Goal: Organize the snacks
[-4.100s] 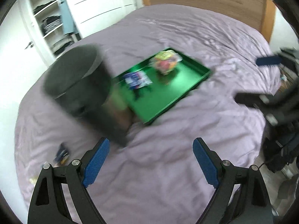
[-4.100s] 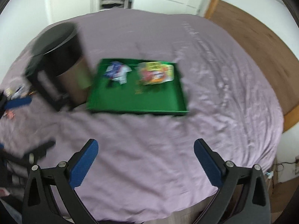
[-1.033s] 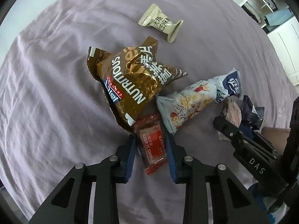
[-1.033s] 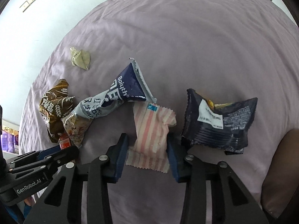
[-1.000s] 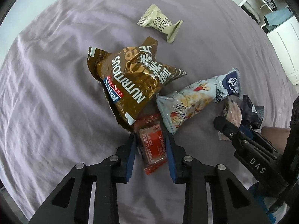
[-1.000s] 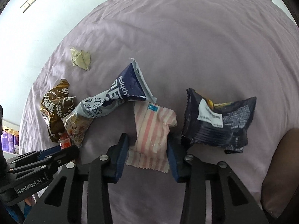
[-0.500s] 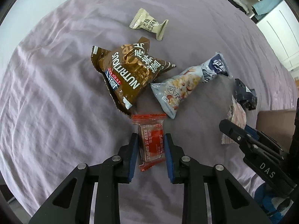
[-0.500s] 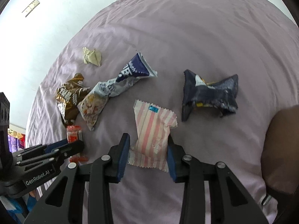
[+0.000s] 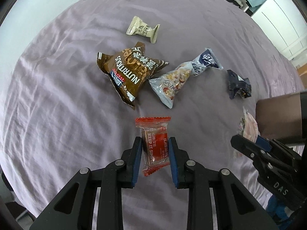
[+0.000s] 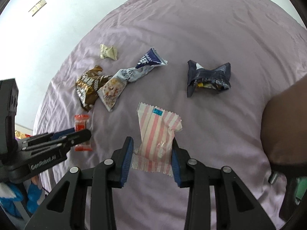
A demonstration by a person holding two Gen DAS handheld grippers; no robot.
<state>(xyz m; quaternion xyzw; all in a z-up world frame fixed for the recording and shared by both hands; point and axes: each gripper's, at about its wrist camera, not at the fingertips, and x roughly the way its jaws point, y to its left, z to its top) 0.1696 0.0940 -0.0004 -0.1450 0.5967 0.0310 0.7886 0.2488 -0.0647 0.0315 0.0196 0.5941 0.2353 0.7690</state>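
Note:
My left gripper (image 9: pixel 154 143) is shut on a red snack packet (image 9: pixel 155 143) and holds it above the purple bedspread (image 9: pixel 57 105). My right gripper (image 10: pixel 152 147) is shut on a pink-striped snack packet (image 10: pixel 157 134), also lifted off the bed. In the right wrist view the left gripper (image 10: pixel 76 136) shows at the left with the red packet (image 10: pixel 82 123). In the left wrist view the right gripper (image 9: pixel 247 145) shows at the right with the striped packet (image 9: pixel 248 126).
On the bed lie a brown packet (image 9: pixel 128 72), a pale blue packet (image 9: pixel 182 78), a beige candy (image 9: pixel 143 28) and a dark navy packet (image 9: pixel 238 84). A brown bin (image 10: pixel 285 118) stands at the right. Wardrobes (image 9: pixel 278 19) are beyond the bed.
Both grippers have risen and pulled back with their packets. The red packet has come away from the brown packet, and the striped packet from the blue and navy ones.

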